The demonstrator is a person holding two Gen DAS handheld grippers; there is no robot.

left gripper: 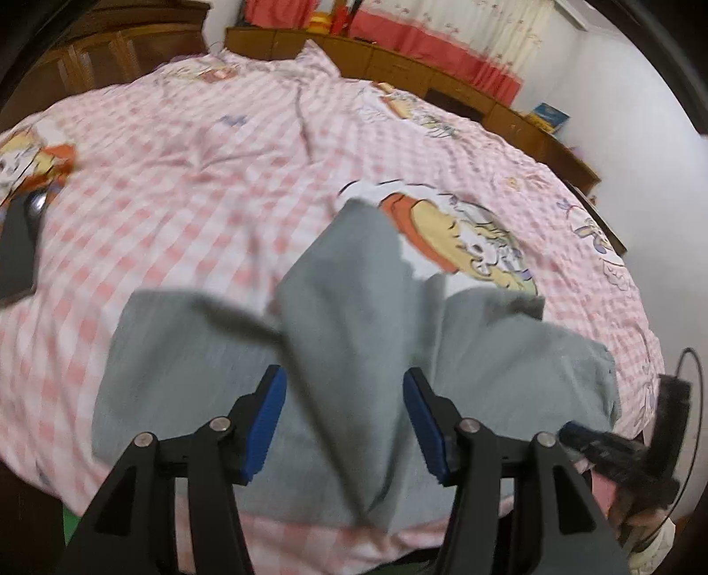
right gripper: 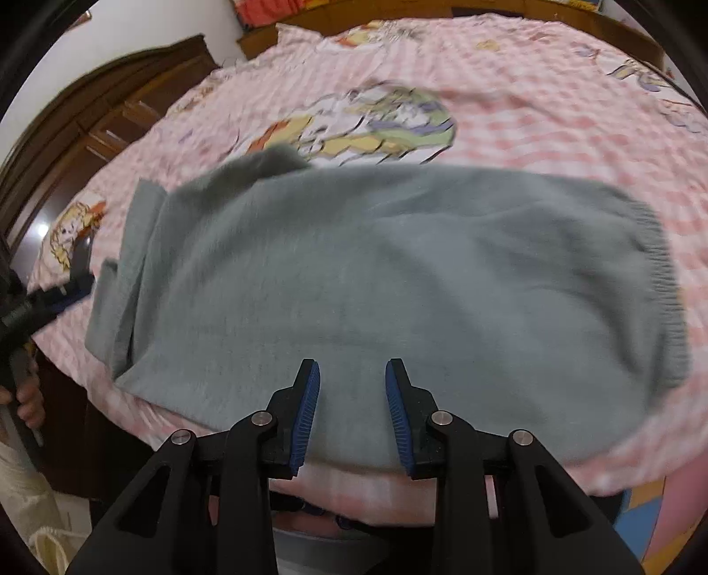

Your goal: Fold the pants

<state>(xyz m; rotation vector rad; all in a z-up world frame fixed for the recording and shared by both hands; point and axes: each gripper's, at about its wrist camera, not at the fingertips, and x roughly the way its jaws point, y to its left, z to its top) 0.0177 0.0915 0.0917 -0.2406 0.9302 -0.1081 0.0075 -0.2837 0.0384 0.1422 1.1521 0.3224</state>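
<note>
Grey pants (right gripper: 398, 274) lie spread across a pink checked bed cover (right gripper: 531, 128), with the ribbed waistband (right gripper: 663, 274) to the right and the leg ends (right gripper: 132, 247) folded at the left. My right gripper (right gripper: 352, 371) hovers over the near edge of the pants, open by a narrow gap with nothing between its pads. In the left wrist view, a raised fold of the grey pants (left gripper: 354, 309) runs between the blue pads of my left gripper (left gripper: 344, 371), which stands open wide and is not pressing on the fold. The left gripper (right gripper: 57, 292) also shows blurred at the pants' left end.
A wooden headboard (left gripper: 398, 66) runs along the far side of the bed, under a pink-trimmed curtain (left gripper: 464, 40). A dark wooden wardrobe (right gripper: 110, 115) stands to the left. A hand (right gripper: 26, 407) grips the left tool's handle. A black object (left gripper: 17, 252) lies on the cover.
</note>
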